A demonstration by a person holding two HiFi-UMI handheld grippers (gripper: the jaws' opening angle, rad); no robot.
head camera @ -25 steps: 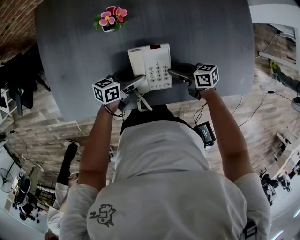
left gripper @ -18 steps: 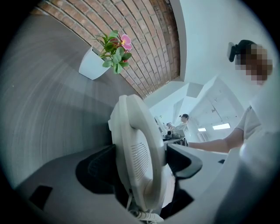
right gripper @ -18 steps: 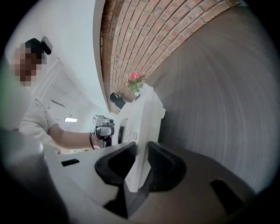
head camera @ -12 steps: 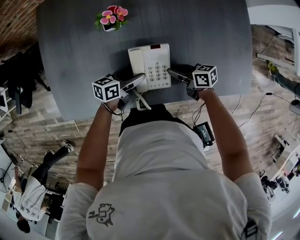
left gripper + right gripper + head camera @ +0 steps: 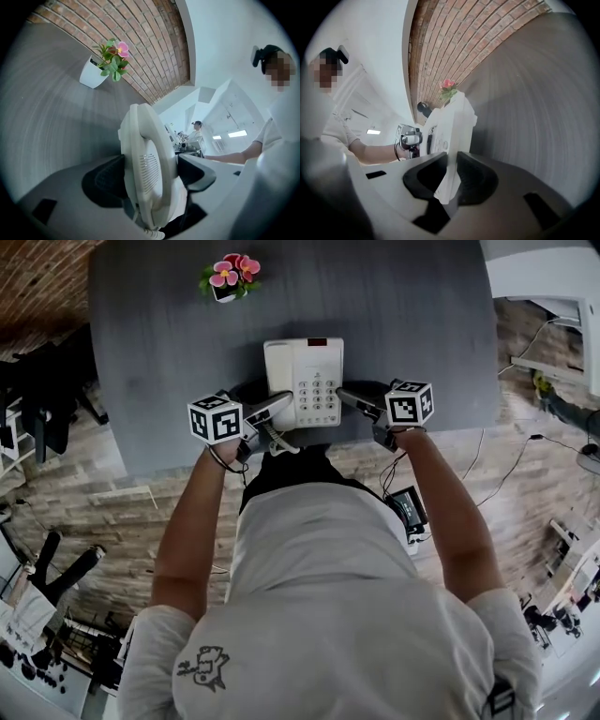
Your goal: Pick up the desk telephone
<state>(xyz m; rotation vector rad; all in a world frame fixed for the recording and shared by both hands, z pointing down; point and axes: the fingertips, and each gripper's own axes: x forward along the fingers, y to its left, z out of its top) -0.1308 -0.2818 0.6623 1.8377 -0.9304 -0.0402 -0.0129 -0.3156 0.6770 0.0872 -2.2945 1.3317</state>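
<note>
A dark grey table [image 5: 422,315] stands on a wood-plank floor [image 5: 94,512], with a potted pink flower [image 5: 227,276] at its far side. The white desk telephone [image 5: 305,381] is at the near edge, gripped from both sides. The left hand-held gripper [image 5: 279,407] is clamped on its handset side. The right hand-held gripper [image 5: 347,397] has just been closing and pinches its thin right rim. Only the gripper views show the brick wall [image 5: 145,42] rising behind the table and a bright white room beyond

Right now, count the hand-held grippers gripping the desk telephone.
2. The left hand-held gripper clamps the desk telephone on the side where its handset lies. The right hand-held gripper, whose jaws have just been closing, clamps the opposite edge. Neither is hidden.
</note>
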